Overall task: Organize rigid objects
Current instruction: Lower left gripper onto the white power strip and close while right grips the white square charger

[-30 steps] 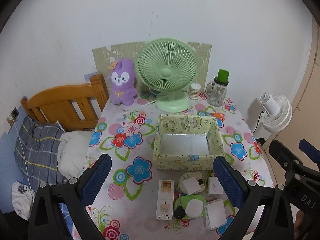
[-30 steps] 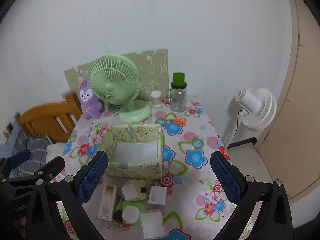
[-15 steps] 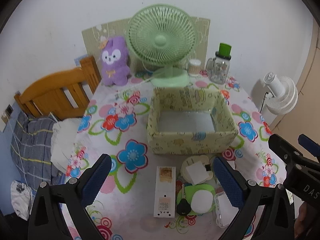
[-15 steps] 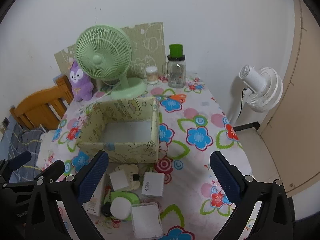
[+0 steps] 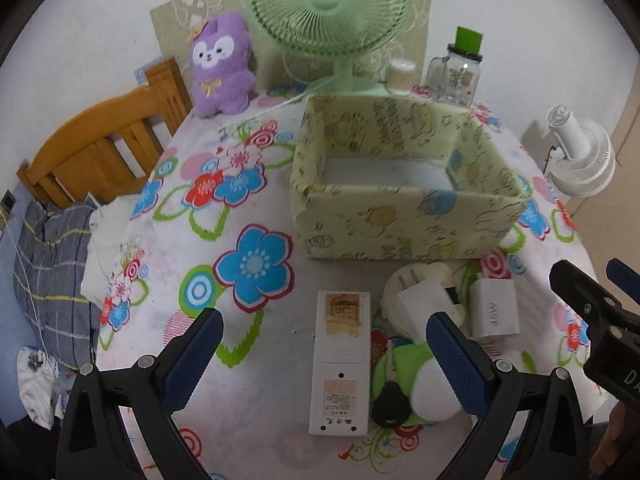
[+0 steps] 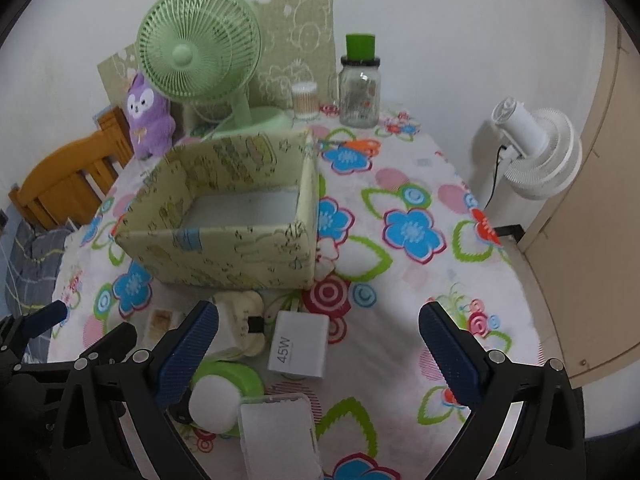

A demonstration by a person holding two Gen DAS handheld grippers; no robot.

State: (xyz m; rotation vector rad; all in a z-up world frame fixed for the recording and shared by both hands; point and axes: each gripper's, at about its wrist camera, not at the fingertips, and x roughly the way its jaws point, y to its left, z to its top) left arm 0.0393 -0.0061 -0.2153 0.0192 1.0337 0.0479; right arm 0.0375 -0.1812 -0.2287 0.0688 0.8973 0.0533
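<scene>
Pale green patterned cardboard forms the open box [image 5: 404, 220] in the middle of the flower-print desk [image 5: 208, 248], and its white floor shows bare, so by my reading nothing has been sorted yet and every piece is left to move. Going left to right along the near edge: the left claw [image 5: 324, 354] hangs released and empty over the long white power strip [image 5: 341, 364], which lies flat with open cloth on its left. Beside it sit the cream round plug adapter [image 5: 420, 300], the green-and-white round gadget [image 5: 416, 384] and the white 45W charger block [image 6: 298, 350], packed close together, touching in places. The clear lidded plastic case [image 6: 278, 432] lies nearest the front edge. The right claw [image 6: 318, 356] is likewise spread wide, gripping nothing, with free desk to its right before the rim drops toward the white floor fan [image 6: 536, 152].
</scene>
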